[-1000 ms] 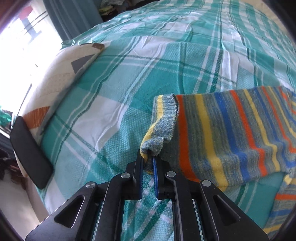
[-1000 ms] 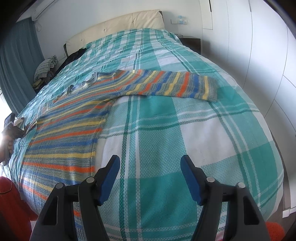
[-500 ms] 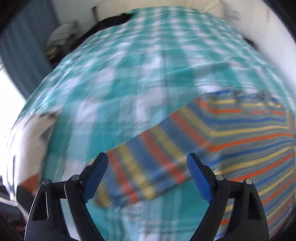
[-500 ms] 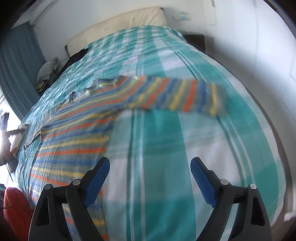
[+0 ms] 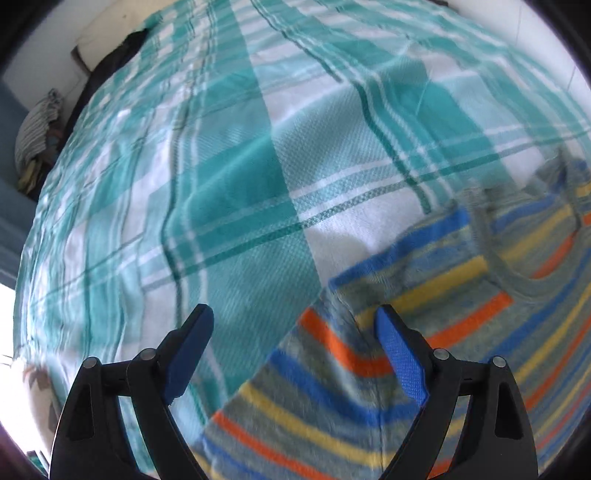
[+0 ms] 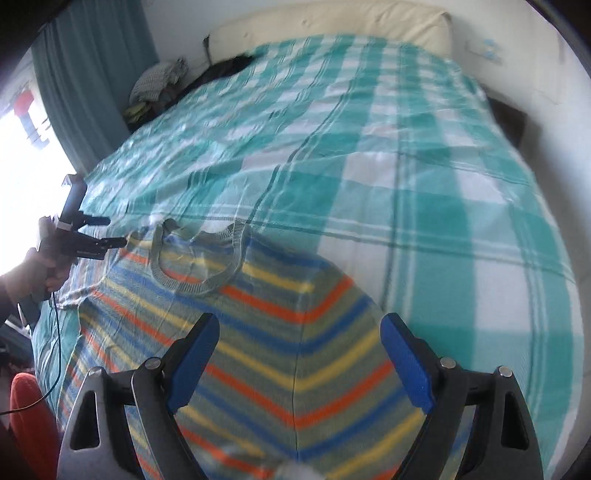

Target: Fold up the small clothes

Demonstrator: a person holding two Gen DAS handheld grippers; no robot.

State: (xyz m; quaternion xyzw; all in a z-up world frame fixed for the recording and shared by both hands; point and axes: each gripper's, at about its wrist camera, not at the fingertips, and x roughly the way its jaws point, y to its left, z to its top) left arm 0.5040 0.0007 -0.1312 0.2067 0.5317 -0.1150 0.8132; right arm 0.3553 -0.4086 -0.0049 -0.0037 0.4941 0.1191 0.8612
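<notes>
A striped knit sweater [image 6: 258,332] in grey, blue, yellow and orange lies flat on the bed, its grey neckline [image 6: 195,284] toward the headboard. It also shows in the left wrist view [image 5: 424,332]. My left gripper [image 5: 295,354] is open and empty, low over the sweater's left shoulder seam; it also appears in the right wrist view [image 6: 99,240] beside the collar. My right gripper [image 6: 299,362] is open and empty over the right shoulder and sleeve seam.
The bed has a teal and white checked cover [image 6: 406,184] and a cream headboard [image 6: 332,18]. A pile of clothes [image 6: 155,85] lies at the far left near a teal curtain [image 6: 92,74]. A red object [image 6: 29,424] sits at lower left.
My left gripper let go of the sleeve cuff, opened, and moved up to the shoulder. My right gripper moved from the bare cover onto the right shoulder. Both sleeves look folded in.
</notes>
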